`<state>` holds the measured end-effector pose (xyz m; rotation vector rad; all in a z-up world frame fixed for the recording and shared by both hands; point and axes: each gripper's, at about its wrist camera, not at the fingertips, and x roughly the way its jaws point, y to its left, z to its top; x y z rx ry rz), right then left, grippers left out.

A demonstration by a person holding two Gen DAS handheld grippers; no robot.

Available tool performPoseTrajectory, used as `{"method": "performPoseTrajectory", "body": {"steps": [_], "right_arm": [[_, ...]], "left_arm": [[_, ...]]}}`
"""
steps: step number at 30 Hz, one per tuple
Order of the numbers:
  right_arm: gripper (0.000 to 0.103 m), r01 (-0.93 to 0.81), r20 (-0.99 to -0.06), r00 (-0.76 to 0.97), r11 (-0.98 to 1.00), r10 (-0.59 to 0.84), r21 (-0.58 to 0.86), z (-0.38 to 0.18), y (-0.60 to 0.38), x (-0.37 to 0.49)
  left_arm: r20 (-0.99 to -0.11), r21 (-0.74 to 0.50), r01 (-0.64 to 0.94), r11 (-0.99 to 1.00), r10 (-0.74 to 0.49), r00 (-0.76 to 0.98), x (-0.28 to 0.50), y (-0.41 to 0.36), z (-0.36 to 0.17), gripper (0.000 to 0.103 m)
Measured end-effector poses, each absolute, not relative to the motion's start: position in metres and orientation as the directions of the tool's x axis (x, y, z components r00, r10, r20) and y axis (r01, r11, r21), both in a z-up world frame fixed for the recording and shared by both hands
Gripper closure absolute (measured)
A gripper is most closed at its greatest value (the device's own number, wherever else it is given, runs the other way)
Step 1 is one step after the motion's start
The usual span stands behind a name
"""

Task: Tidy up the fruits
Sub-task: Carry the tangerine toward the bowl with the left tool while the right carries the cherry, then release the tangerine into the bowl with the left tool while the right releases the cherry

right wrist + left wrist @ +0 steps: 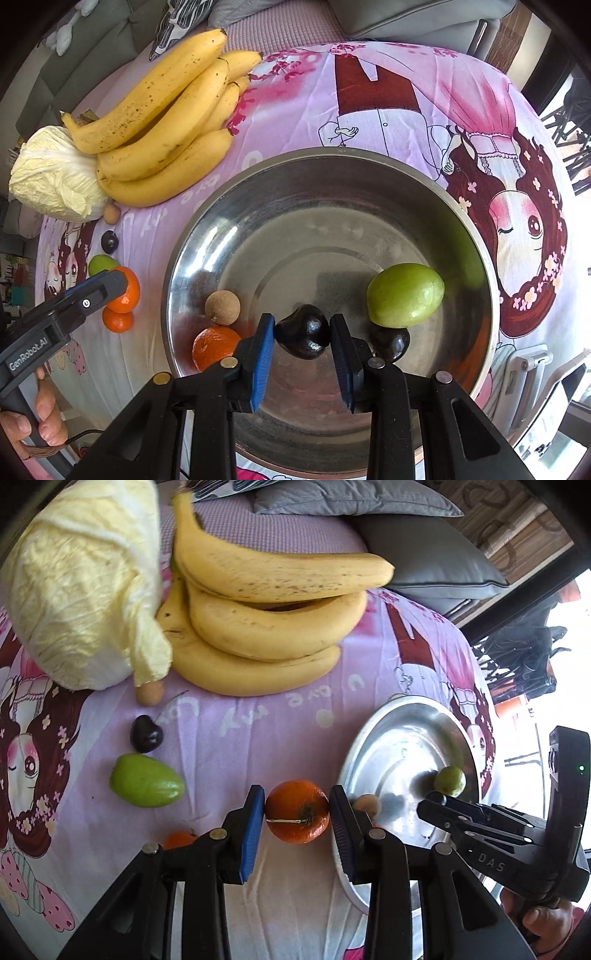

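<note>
The left tongs (pixel 297 812) pinch a tangerine (pixel 297 811) beside the steel bowl (pixel 476 236); the right tongs (pixel 302 332) grip a dark cherry (pixel 303 331) inside it.

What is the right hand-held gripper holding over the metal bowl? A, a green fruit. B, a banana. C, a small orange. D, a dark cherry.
D: in the right wrist view the right hand-held gripper has its blue pads on either side of a dark cherry above the metal bowl, while the green fruit lies loose in the bowl.
</note>
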<state>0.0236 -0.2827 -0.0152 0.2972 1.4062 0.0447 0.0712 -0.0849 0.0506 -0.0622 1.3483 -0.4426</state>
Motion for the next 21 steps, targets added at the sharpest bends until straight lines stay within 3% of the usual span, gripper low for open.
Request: {"method": "performPoseTrajectory", "body": {"steps": [21], "right_arm": [[0.07,0.077,-0.967,0.19,0.979,0.172,0.189,-0.015,-0.297,0.014]], "left_arm": [[-0.946,-0.245,0.374,0.895,-0.305,0.112,0.076,-0.168,0.045,0.066]]}}
